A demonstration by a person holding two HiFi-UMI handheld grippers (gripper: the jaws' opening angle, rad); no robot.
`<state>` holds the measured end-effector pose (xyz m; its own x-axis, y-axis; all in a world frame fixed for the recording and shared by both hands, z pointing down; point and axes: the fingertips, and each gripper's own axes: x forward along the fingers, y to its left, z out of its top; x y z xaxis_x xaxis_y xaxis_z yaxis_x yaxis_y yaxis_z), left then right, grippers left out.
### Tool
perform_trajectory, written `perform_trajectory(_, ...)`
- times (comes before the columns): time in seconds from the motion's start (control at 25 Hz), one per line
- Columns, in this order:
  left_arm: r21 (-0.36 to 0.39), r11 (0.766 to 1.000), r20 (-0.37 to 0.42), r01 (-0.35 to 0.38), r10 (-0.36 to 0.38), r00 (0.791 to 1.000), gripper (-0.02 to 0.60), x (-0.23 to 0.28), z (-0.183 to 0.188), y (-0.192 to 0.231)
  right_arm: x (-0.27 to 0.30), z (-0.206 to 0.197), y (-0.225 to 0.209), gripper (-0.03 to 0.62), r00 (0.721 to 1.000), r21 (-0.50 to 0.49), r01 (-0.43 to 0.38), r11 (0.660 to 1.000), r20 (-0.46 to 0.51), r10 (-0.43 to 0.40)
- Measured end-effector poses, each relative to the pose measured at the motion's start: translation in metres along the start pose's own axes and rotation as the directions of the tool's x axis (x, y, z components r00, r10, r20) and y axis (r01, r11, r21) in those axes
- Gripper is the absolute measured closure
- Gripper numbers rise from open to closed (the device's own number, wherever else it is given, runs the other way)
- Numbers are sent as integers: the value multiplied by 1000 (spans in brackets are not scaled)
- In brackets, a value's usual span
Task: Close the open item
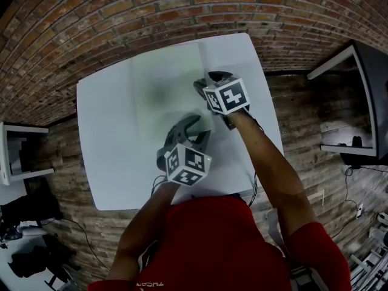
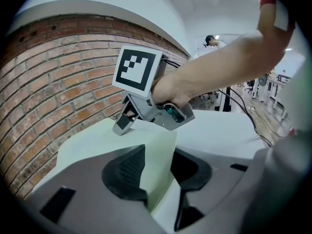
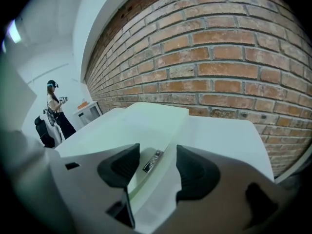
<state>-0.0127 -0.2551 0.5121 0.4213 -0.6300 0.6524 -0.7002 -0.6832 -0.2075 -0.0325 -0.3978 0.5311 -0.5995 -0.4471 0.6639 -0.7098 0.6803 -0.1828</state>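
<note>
A flat pale green folder [image 1: 167, 90] lies on the white table [image 1: 109, 162]. Its right-hand edge runs between the jaws of both grippers. My left gripper [image 1: 195, 126] is at the near end of that edge. In the left gripper view the thin green cover [image 2: 161, 155] stands between the black pads [image 2: 124, 172] with a gap on its right side, so the left gripper [image 2: 158, 172] is open. My right gripper [image 1: 205, 83] is at the far end. There the folder's edge and a small label [image 3: 152, 161] sit between parted jaws; the right gripper [image 3: 155, 172] is open.
A brick wall [image 1: 182, 5] stands right behind the table's far edge. A white shelf [image 1: 18, 156] is at the left and a dark desk [image 1: 364, 102] at the right. Cables [image 1: 254, 187] hang by the near edge. A person [image 3: 54, 108] stands far off.
</note>
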Motion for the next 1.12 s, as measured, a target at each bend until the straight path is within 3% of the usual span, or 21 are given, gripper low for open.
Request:
perform_trajectory(0.4,24,995,31,94,-95,995,337,-9,6,-16,-1,-1,0,362,1000,4,-1,1000,9,1)
perform_trajectory(0.72,6,999,38,35,-35,999,353,-15,3,-8,0,-1,0,362,999,-25,19,1000,36,-18)
perform_trajectory(0.88,38,999,-2,-4,4,1000,374,-13,-5,-5,-3,1,1,362,996,-63,51,997,74,-46)
perform_trajectory(1.12,82,997,-17,-1,2,1000,399,-12,-7,-9,-3,1,2,362,993,-66,69,995,97,-63)
